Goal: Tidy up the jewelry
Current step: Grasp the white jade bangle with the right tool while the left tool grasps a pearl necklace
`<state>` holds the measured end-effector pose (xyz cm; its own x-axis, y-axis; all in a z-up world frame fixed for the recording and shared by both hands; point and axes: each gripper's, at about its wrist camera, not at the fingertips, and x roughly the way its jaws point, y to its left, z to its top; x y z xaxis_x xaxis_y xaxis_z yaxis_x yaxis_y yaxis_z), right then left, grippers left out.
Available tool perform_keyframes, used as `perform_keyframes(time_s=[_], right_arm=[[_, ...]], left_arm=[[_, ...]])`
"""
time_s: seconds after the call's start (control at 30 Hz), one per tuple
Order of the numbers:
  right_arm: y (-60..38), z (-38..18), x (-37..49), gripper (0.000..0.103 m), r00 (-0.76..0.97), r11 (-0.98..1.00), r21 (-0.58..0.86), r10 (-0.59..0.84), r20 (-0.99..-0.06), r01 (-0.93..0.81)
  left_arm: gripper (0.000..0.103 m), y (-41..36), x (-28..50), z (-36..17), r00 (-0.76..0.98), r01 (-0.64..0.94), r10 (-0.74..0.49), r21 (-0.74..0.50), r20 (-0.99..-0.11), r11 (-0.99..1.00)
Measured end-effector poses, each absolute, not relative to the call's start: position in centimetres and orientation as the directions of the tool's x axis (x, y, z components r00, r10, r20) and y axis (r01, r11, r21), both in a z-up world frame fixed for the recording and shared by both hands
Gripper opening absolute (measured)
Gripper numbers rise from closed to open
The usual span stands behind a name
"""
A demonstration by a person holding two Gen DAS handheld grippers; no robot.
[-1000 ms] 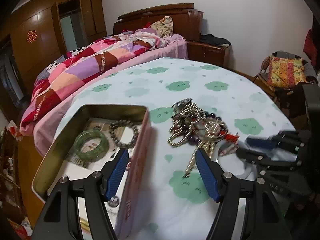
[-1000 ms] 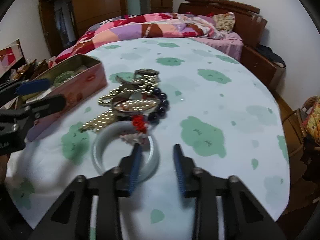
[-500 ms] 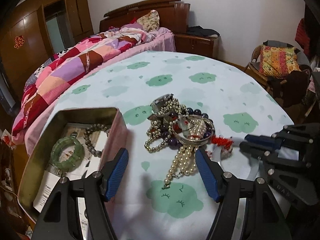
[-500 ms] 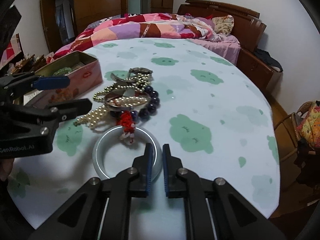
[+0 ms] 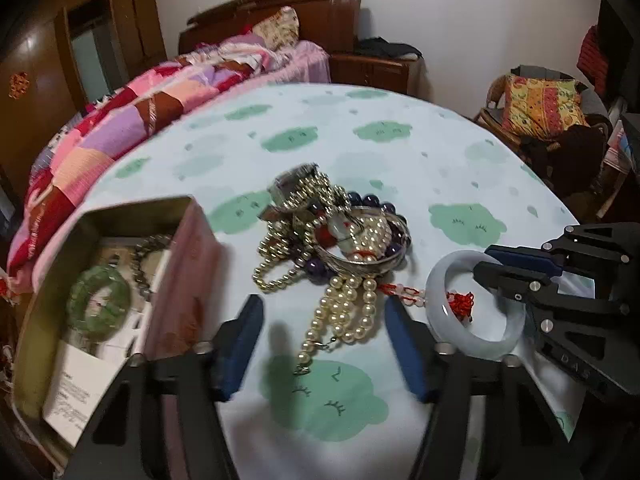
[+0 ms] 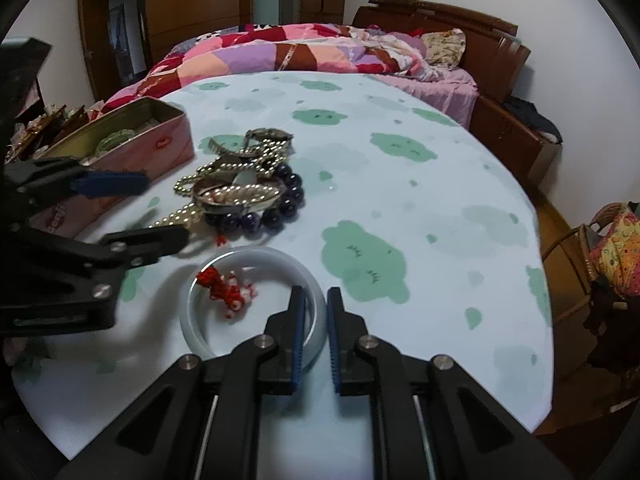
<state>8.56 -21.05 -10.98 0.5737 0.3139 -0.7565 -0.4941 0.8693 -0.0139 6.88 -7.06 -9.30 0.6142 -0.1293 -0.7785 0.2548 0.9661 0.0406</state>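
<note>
A tangled jewelry pile (image 5: 332,232) of pearls, gold beads, dark beads and a silver bangle lies mid-table. My left gripper (image 5: 322,344) hangs over the pile's near end. Its jaws are closing, with the pearl strand (image 5: 344,316) between them and untouched by the pads. My right gripper (image 6: 315,330) is shut on the near rim of a white bangle (image 6: 200,332), seen tilted in the left wrist view as the white bangle (image 5: 476,344). A red knotted charm (image 6: 224,288) lies inside the ring. The pink tin (image 5: 192,248) at left holds a green bangle (image 5: 98,300) and a bead bracelet (image 5: 152,244).
The round table's cloth (image 6: 440,184) with green cloud prints curves off to the right and front. A bed (image 6: 320,52) with a patchwork quilt stands behind it. A wicker chair with a yellow cushion (image 5: 540,104) stands at the right. The left gripper (image 6: 132,212) reaches in beside the pile.
My left gripper has shifted right from over the tin to the pearl strand, and its jaws have narrowed. My right gripper has shut on the bangle's rim, and the bangle has tipped up.
</note>
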Motion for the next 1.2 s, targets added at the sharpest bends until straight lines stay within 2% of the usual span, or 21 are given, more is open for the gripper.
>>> perform_keyframes(time_s=[0.03,0.13,0.17,0.43,0.5,0.73,1.03,1.2], right_arm=[[-20.8,-11.1,8.5,0.015,0.574,0.868,-0.015,0.315,-0.756,-0.497],[-20.7,-11.1,8.3,0.015,0.583,0.867,-0.020,0.317,-0.748,-0.497],[-20.7,-11.2,8.3,0.015,0.584,0.868,-0.012,0.324,-0.744,-0.497],[-21.1,-10.0,7.6,0.013,0.599,0.861,0.029,0.378,-0.706,-0.509],[-21.3,-9.5,7.5,0.013,0.608,0.863,0.037,0.384,-0.695,-0.504],[-21.7,-8.0,7.3,0.013,0.628,0.866,0.059,0.406,-0.664,-0.497],[-22.0,-5.7,7.0,0.013,0.651,0.862,0.084,0.438,-0.620,-0.500],[-21.7,-5.0,6.7,0.013,0.658,0.857,0.084,0.449,-0.605,-0.508]], left_arm=[[0.050,-7.0,7.1,-9.6,0.603,0.259,-0.138,0.029,-0.786,0.965],[0.030,-6.8,7.4,-10.1,0.579,0.271,-0.179,-0.019,-0.795,0.962],[0.012,-6.8,7.3,-10.0,0.578,0.274,-0.186,-0.026,-0.795,0.961],[0.009,-6.0,5.0,-6.9,0.648,0.293,-0.232,-0.045,-0.726,0.955],[0.005,-5.6,4.3,-5.6,0.675,0.293,-0.249,-0.058,-0.695,0.954],[0.005,-4.0,3.3,-2.4,0.719,0.279,-0.279,-0.102,-0.637,0.955],[0.005,-2.7,2.0,0.4,0.763,0.269,-0.288,-0.120,-0.578,0.956],[0.005,-2.4,1.7,1.1,0.786,0.246,-0.252,-0.087,-0.564,0.965]])
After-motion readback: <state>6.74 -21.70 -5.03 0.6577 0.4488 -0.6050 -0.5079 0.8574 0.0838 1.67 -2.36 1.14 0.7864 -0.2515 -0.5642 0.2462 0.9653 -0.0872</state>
